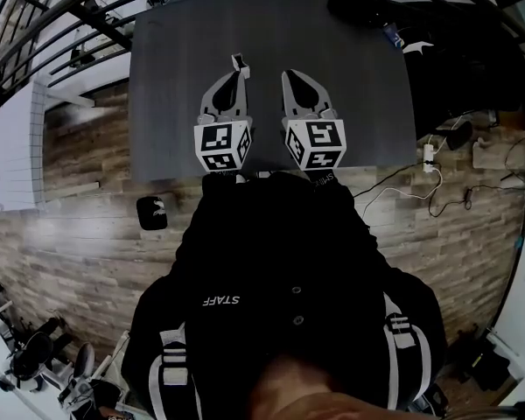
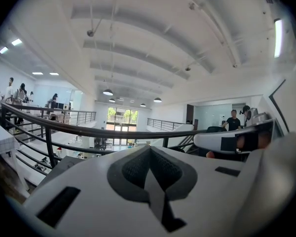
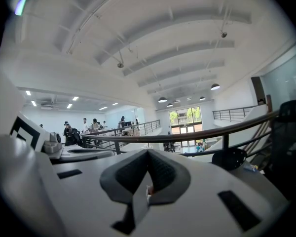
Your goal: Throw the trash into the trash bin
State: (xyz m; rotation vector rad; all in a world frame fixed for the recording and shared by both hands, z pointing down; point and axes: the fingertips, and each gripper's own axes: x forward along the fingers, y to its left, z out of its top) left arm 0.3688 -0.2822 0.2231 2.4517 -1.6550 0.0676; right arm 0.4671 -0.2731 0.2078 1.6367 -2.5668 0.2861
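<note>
While both grippers hover side by side over a dark grey table (image 1: 350, 103), the left gripper (image 1: 239, 66) is clenched on nothing: in the left gripper view its pads (image 2: 130, 169) meet along one seam w/ no gap. The right gripper (image 1: 290, 77) is clenched too, pads (image 3: 164, 172) pressed together, but a tiny pale-reddish speck (image 3: 148, 190) shows low in the slit betw. them; too small to tell what it is, or whether it's pinched or just seen through the gap. From the head view a small pale bit sits at the left gripper's tip, and I can't say if it's part of the jaw or sth else. Neither trash nor bin can be picked out in any view. The person's torso (image 1: 280, 269), in black, fills the lower middle of the head view and hides the table's near edge and the hands behind the marker cubes. A black item (image 1: 153, 211) w/ a white mark lies on the wood floor (image 1: 79, 252) just off the table's left corner, unclear what it is. Dark shapes at the table's far right edge are too murky to name. Cables (image 1: 402, 186) trail over the floor at right. Both gripper views tilt up, so they show mostly ceiling, a railing (image 2: 64, 125) and far-off people, w/ the tabletop nearly cut off
</note>
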